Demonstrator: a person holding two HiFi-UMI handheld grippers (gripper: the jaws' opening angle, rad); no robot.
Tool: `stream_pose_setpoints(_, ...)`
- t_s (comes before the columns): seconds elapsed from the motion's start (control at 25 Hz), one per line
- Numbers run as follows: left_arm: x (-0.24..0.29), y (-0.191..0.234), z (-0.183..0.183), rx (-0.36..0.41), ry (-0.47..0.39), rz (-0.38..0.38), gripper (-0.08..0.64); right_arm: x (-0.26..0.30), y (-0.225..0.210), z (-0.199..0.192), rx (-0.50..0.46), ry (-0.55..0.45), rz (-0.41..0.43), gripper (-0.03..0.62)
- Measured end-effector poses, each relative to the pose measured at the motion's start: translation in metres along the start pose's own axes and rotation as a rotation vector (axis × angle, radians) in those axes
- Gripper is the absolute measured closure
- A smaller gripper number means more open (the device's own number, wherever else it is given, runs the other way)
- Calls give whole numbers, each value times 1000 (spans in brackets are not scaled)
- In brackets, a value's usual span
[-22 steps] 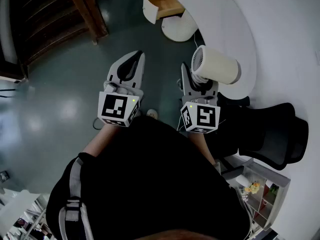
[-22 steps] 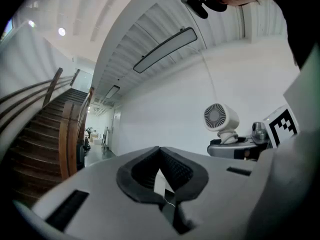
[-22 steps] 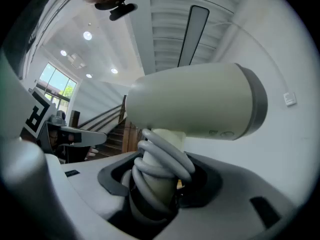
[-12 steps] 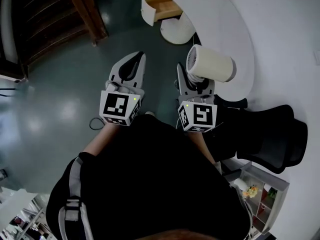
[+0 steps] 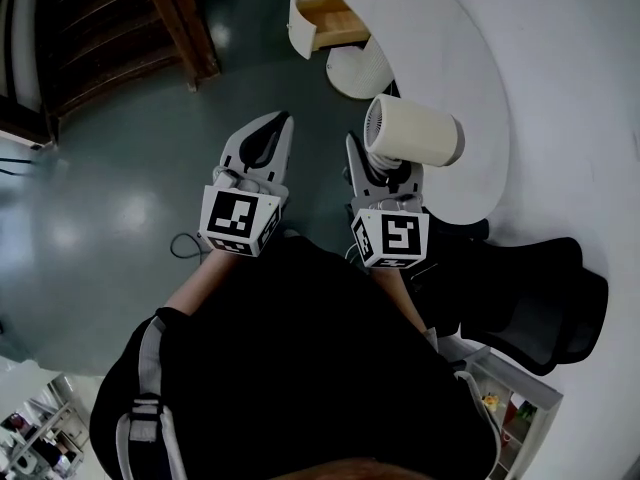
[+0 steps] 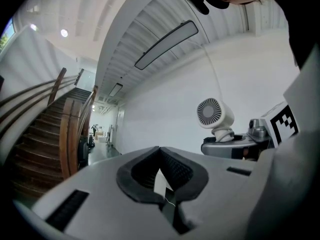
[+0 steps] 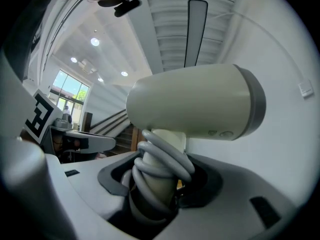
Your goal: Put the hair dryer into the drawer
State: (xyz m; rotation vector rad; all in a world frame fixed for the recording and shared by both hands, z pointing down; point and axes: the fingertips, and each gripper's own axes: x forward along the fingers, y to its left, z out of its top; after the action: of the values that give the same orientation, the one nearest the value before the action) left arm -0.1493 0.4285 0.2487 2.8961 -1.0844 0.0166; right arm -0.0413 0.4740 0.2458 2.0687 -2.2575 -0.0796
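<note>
Lately edged nearer open drawer [image 5: 325, 20], yet well apart. Gripping hair dryer [image 5: 412, 133] by cord-wrapped handle in right gripper [image 5: 383, 171], carried in air. Keeping left gripper [image 5: 275, 128] pinched together, empty. Carrying ongoing; placing not begun.

Head view was dim and bluish, with soft glare patches on the glossy floor [image 5: 130, 213]. Both gripper views were brighter, lit by ceiling spots [image 7: 95, 42], a long ceiling panel [image 6: 166, 44] and a window [image 7: 70, 91]. The hair dryer [image 7: 190, 104] was evenly lit, soft shading underneath. Heavy fisheye bending, black vignetted corners, nearest foreground slightly soft.
</note>
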Motion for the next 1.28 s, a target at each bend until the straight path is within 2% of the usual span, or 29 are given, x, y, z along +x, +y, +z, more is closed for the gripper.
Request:
stream_pose_setpoints(0.24,18,13,-4,-9,7,19,552,21,-9,-6,10,8,14,347)
stream_pose_setpoints(0.48,56,37,-14,-15,5,-4,552,64,-21,-16,6,13,9,345)
stream_pose_setpoints(0.96,179,129,-8,-8,19,-58,552,205,-61,-24,9,45,-33,345)
stream_pose_setpoints(1.28,244,175,-8,-7,20,-123,552,279,-77,-26,-14,72,-66,347)
